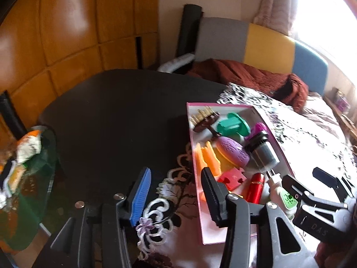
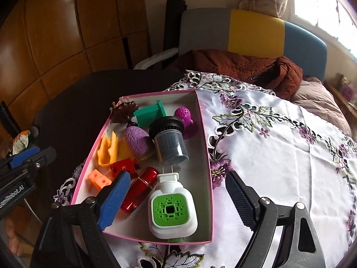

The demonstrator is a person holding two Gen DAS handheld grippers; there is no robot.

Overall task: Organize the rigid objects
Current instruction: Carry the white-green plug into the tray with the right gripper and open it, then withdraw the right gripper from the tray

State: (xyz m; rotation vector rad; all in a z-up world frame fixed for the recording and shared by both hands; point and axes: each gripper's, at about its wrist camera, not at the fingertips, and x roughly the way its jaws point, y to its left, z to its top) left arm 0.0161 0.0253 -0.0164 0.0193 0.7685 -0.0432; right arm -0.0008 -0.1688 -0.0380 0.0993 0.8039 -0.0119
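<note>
your right gripper (image 2: 176,198) hangs wide open over the near end of the pink box (image 2: 206,147), fingers astride the white and green plug-in (image 2: 170,208), touching nothing. the plug-in lies flat in the box's near right corner, prongs pointing away toward the grey cup (image 2: 170,143). red tube (image 2: 139,188) lies just left of it, partly behind your blue pad (image 2: 113,201). further left sit the orange cubes (image 2: 99,178) and the red puzzle piece (image 2: 123,166); yellow piece (image 2: 109,148) and purple oval (image 2: 137,143) are mid-box; brown brush (image 2: 123,110), green spool (image 2: 150,114) and magenta piece (image 2: 184,116) fill the far end. the box sits on the white embroidered cloth (image 2: 279,151) at its left edge, next to the dark table (image 2: 73,102). your left gripper (image 1: 176,197) is also released and empty, jaws spread, held just left of the box over the cloth's edge, its black finger (image 1: 210,194) overlapping the box's near left wall in the left view. the right gripper shows there at lower right, beside the plug-in.
</note>
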